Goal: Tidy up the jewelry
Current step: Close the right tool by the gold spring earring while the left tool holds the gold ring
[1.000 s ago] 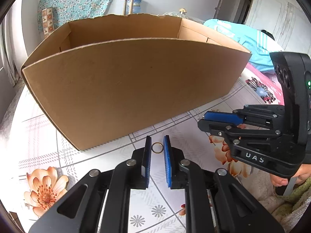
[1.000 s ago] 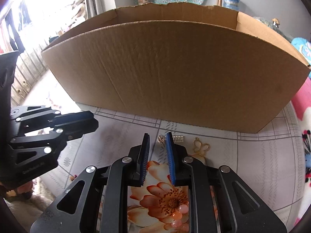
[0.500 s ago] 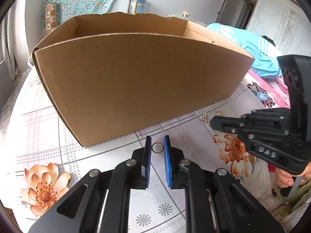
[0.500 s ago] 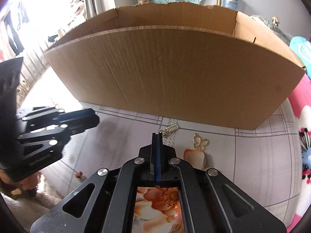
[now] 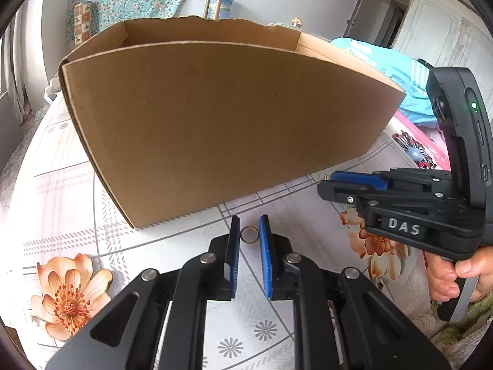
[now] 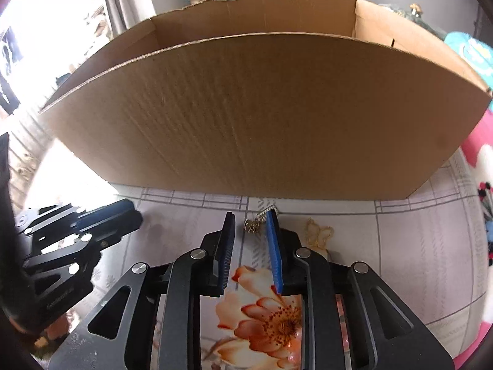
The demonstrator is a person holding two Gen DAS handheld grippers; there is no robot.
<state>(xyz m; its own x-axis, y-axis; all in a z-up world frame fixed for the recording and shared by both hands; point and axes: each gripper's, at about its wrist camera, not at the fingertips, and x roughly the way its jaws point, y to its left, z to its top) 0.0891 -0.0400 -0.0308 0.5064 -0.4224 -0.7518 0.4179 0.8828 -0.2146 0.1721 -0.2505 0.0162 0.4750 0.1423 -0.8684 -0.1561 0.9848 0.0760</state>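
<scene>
A small gold ring lies on the floral tablecloth between the tips of my left gripper, which is open around it. My right gripper is open; a small gold and crystal earring lies on the cloth between its fingertips. A gold butterfly pendant lies just right of the right gripper. A large open cardboard box stands right behind both grippers and also shows in the right wrist view. In the left wrist view the right gripper is seen from the side.
The table carries a white cloth with orange flowers. A blue garment and a pink cloth lie at the right. The left gripper's body sits at the left of the right wrist view.
The right gripper closed half a second ago and has opened again, the earring still on the cloth between its tips. The left gripper stayed open around the ring.
</scene>
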